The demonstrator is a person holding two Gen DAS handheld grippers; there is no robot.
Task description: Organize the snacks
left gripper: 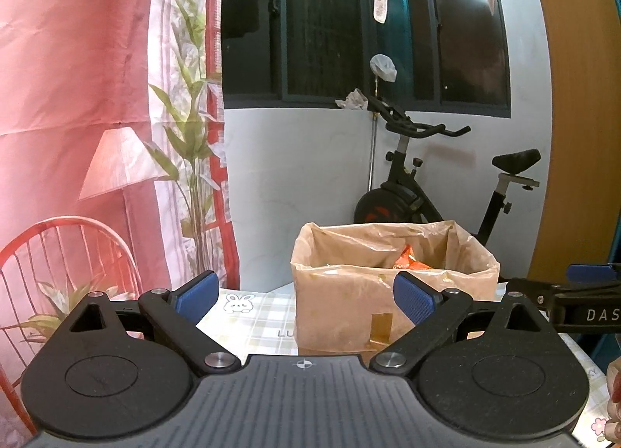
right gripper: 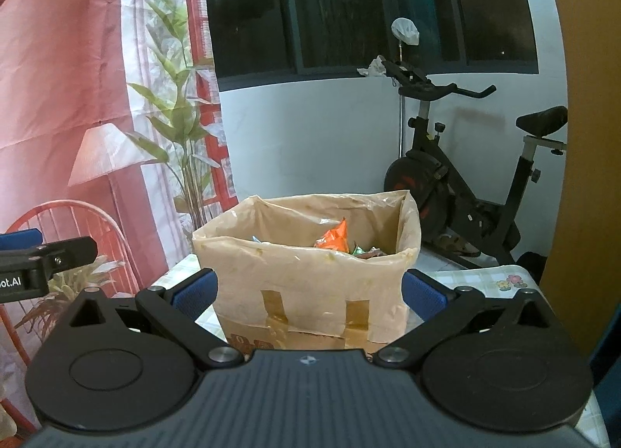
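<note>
Brown cardboard box lined with tan plastic point(right gripper: 306, 285), orange snack packet point(right gripper: 333, 240) inside, on my checked surface point(left gripper: 256, 316); my left fingers point(left gripper: 306, 298) and right fingers point(right gripper: 308, 294) apart, empty.

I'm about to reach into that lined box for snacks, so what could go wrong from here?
1. The loose plastic liner stands above the cardboard box; a finger could snag it and drag it instead of a snack.
2. The orange packet lies deep among others, so a grab may catch several.
3. The left gripper and right gripper, both open, face one box and could collide.
</note>
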